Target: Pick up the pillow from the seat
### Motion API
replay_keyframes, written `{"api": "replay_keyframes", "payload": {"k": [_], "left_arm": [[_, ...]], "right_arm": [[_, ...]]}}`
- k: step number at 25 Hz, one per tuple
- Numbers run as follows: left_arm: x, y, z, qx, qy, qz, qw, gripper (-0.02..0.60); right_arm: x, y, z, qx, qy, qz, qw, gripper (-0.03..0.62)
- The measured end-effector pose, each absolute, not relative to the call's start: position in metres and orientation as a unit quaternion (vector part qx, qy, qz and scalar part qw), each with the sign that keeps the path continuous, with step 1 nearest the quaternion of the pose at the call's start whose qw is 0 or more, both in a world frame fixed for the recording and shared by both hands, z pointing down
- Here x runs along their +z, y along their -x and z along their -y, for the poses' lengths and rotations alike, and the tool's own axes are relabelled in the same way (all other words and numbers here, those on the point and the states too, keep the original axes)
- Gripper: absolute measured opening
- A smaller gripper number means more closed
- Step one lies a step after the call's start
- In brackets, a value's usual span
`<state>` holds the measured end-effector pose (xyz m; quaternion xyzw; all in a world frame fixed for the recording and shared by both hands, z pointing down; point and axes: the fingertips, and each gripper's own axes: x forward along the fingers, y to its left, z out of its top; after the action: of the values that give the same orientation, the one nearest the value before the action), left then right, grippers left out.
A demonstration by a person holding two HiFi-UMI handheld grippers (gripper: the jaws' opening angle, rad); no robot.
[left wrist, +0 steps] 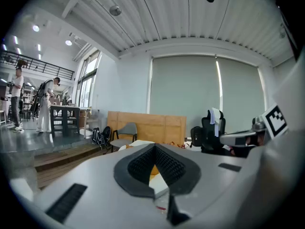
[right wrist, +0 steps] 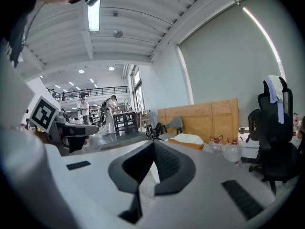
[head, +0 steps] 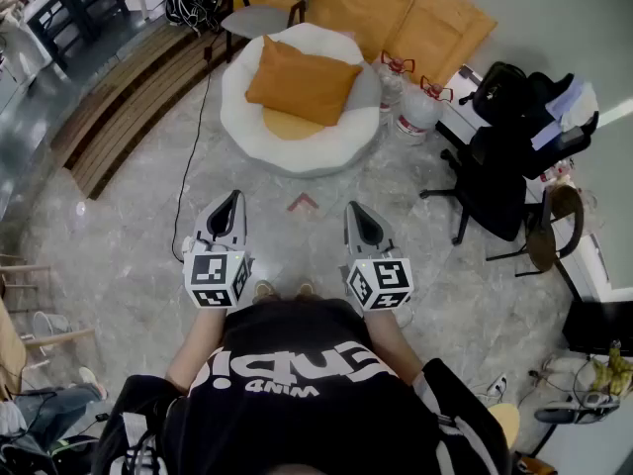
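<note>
Pillow (head: 302,79): orange and square, lying at a slant on top of the seat, with one corner toward the grey chair
Second cushion (head: 287,125): paler orange, showing from under the pillow's near edge
Seat (head: 243,117): round, white and padded, on the stone floor well ahead of the person
Left gripper (head: 233,202): jaws pressed together with nothing between them; held low in front of the body, tips toward the seat, well apart from the pillow
Right gripper (head: 358,212): jaws likewise together and empty; level with the left one and beside it, tips toward the seat
Marker cubes (head: 218,277): one at the rear of each gripper, close to the person's chest
Floor mark (head: 303,203): small red arrowhead shape between the two grippers' tips
Water bottles (head: 410,107): two clear ones with red handles, just right of the seat
Office chair (head: 499,156): black, at the right, with cloth draped on its back
Grey chair (head: 262,13): behind the seat, beside wooden panels (head: 396,13) by the wall
Backpack (head: 193,3): black, on the floor left of the grey chair
Cable (head: 193,127): black, running across the floor left of the seat
Standing people (left wrist: 47,104): two figures far off by a dark table (left wrist: 64,113), seen in both gripper views
</note>
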<state>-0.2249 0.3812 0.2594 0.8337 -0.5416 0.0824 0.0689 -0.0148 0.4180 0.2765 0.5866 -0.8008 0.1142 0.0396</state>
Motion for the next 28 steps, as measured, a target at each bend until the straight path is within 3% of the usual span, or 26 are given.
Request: {"api": "replay_keyframes", "payload": {"k": [28], "left_arm": [[0.259,0.196,-0.402,0.067,-0.837,0.54,0.063,0.009]], "right_arm": [[0.287,-0.012,-0.428,0.108,-0.552,0.825,0.048,0.021]]}}
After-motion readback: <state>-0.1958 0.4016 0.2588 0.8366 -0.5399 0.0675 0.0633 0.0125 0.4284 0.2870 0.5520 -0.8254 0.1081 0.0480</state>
